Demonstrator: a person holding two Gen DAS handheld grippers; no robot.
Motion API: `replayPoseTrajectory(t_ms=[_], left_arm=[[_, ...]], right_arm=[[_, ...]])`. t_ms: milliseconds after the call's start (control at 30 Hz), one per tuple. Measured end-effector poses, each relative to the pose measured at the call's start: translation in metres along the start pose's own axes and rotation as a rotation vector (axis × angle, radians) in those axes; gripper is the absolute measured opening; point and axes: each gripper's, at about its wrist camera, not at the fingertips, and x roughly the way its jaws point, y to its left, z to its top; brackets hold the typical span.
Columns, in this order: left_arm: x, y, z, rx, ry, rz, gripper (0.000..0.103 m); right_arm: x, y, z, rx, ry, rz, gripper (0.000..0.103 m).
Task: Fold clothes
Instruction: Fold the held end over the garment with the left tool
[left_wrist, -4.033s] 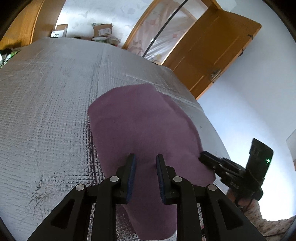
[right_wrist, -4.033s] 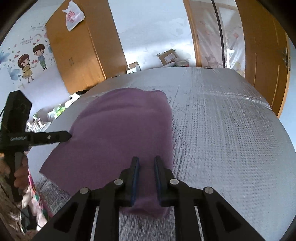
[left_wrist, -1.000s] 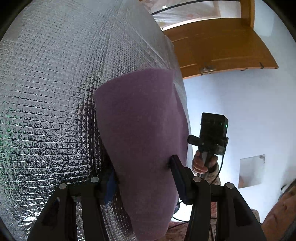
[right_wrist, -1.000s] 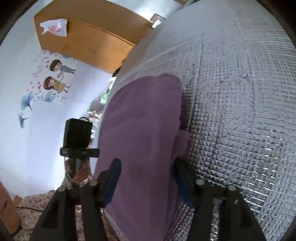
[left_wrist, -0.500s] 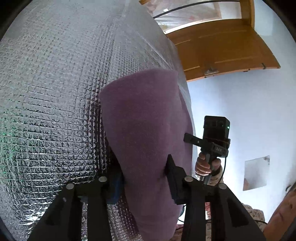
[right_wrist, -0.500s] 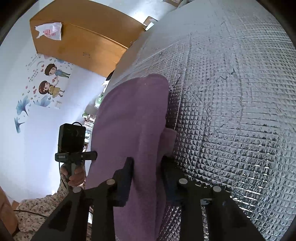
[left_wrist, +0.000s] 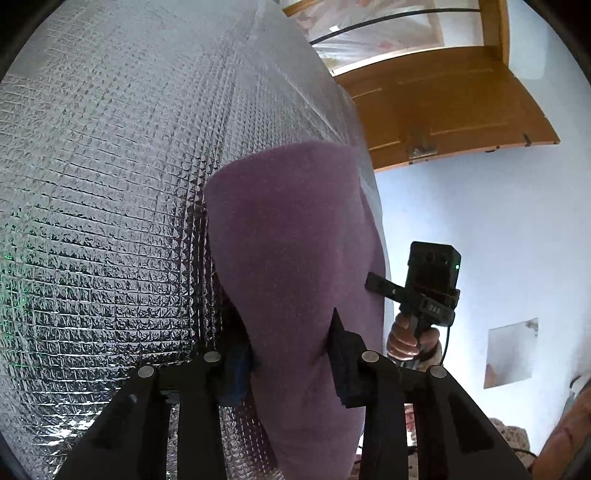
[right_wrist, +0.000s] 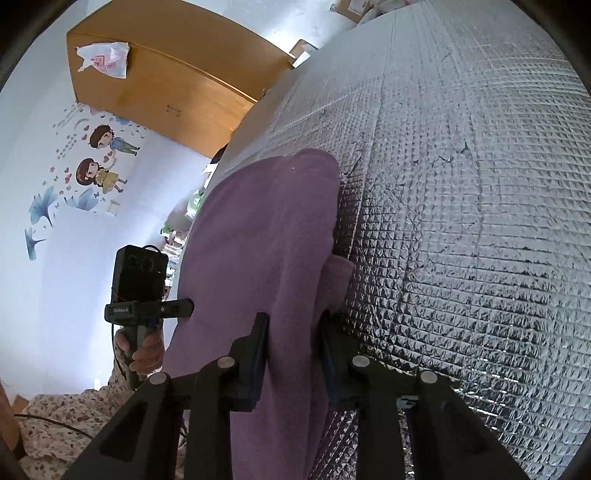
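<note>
A purple cloth (left_wrist: 295, 221) lies folded along the near edge of the silver quilted surface (left_wrist: 110, 184). My left gripper (left_wrist: 288, 332) is closing, with a thick fold of the cloth filling the gap and both pads pressing into it. In the right wrist view the same purple cloth (right_wrist: 266, 229) runs up between the fingers of my right gripper (right_wrist: 293, 321), whose jaws are also closing and pinch the fold. A small flap of cloth sticks out beside its right finger. Each gripper shows in the other's view at the cloth's far end, right gripper (left_wrist: 373, 282) and left gripper (right_wrist: 184, 306).
The quilted foil surface (right_wrist: 461, 221) stretches wide beyond the cloth. A wooden door (left_wrist: 443, 110) stands past its edge, a wooden wardrobe (right_wrist: 166, 74) on the other side. A person's hands (left_wrist: 410, 339) (right_wrist: 147, 350) grip the handles.
Both grippers have narrowed from wide open onto the folded cloth edge. The cloth now bulges between each pair of fingers; the hands have hardly shifted.
</note>
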Motion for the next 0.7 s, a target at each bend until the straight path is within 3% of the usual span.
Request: replayPoseTrajectory(t_ms=[433,700], left_arm=[[-0.003,-0.001,0.013,-0.024,-0.061,0.000,0.036],[-0.017,-0.001,0.030,-0.018,-0.098,0.011,0.036]], right_arm=[[-0.011,0.011,-0.012,-0.004,-0.065,-0.069,0.021],[-0.007,0.028,-0.012,0.039,-0.088,-0.046,0.020]])
